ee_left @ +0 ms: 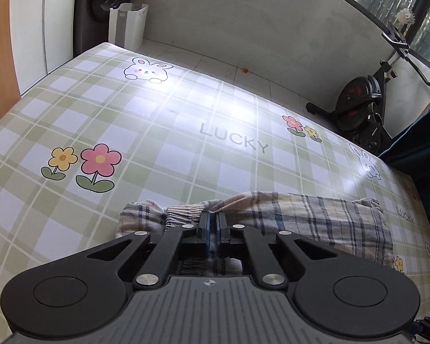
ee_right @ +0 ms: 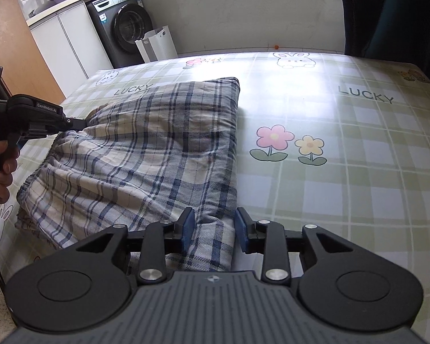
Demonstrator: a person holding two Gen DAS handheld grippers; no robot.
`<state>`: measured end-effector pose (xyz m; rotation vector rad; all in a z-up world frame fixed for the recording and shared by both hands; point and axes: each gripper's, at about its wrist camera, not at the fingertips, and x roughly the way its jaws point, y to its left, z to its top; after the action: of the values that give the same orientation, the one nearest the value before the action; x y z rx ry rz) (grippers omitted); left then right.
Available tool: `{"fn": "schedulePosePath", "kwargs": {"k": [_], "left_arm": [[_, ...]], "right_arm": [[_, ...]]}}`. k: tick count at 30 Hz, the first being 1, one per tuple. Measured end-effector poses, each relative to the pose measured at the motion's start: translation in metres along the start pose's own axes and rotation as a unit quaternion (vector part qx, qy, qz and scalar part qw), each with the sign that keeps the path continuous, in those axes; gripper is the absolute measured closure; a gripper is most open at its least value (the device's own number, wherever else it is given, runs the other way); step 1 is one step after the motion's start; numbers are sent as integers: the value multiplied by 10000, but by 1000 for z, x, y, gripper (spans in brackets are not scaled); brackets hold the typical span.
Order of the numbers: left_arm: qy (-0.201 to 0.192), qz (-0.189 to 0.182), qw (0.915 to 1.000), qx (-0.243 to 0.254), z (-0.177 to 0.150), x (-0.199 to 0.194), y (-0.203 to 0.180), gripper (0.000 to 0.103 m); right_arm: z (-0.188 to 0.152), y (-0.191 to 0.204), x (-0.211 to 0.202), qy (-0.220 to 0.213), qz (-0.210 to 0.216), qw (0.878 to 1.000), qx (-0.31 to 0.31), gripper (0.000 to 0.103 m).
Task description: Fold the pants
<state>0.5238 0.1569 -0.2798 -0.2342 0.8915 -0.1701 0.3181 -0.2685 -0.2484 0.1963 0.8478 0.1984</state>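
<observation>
The plaid pants (ee_right: pixel 146 154) lie folded on the checked tablecloth (ee_right: pixel 358 189), with the gathered waistband toward the left of the right wrist view. My left gripper (ee_left: pixel 214 221) is shut on the elastic waistband (ee_left: pixel 183 212). It also shows from the side as the left gripper (ee_right: pixel 81 123), held by a hand (ee_right: pixel 3 157), with its tip in the waistband. My right gripper (ee_right: pixel 215 226) stands open at the near edge of the pants. A fold of the fabric lies between its blue pads (ee_right: pixel 188 226), which stand beside it without squeezing.
A washing machine (ee_right: pixel 129 25) and a white basket (ee_right: pixel 157 44) stand beyond the table's far edge. An exercise bike (ee_left: pixel 364 106) is on the floor at the right of the left wrist view. Dark fabric (ee_right: pixel 392 14) hangs at the far right corner.
</observation>
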Motion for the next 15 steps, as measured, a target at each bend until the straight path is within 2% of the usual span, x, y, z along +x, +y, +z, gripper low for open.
{"fn": "schedulePosePath", "kwargs": {"k": [2, 4, 5, 6, 8, 11, 15], "left_arm": [[2, -102, 9999, -47, 2, -4, 2, 96], [-18, -275, 9996, -84, 4, -15, 8, 92], [-23, -389, 9992, -104, 4, -22, 12, 87], [-20, -483, 9987, -160, 4, -30, 16, 73], [-73, -667, 9972, -344, 3, -49, 28, 54], [-54, -802, 9954, -514, 2, -68, 46, 53], [80, -604, 9965, -578, -6, -74, 64, 51]], "right_arm": [[0, 2, -1, 20, -19, 10000, -13, 69], [2, 0, -3, 33, 1, 10000, 5, 69], [3, -1, -5, 1, 50, 10000, 37, 68], [4, -2, -8, -38, 98, 9999, 64, 68], [6, -4, -12, -125, 143, 9998, 98, 65], [9, -8, -13, -200, 221, 9994, 178, 63], [15, -10, -7, -221, 319, 9987, 325, 57]]}}
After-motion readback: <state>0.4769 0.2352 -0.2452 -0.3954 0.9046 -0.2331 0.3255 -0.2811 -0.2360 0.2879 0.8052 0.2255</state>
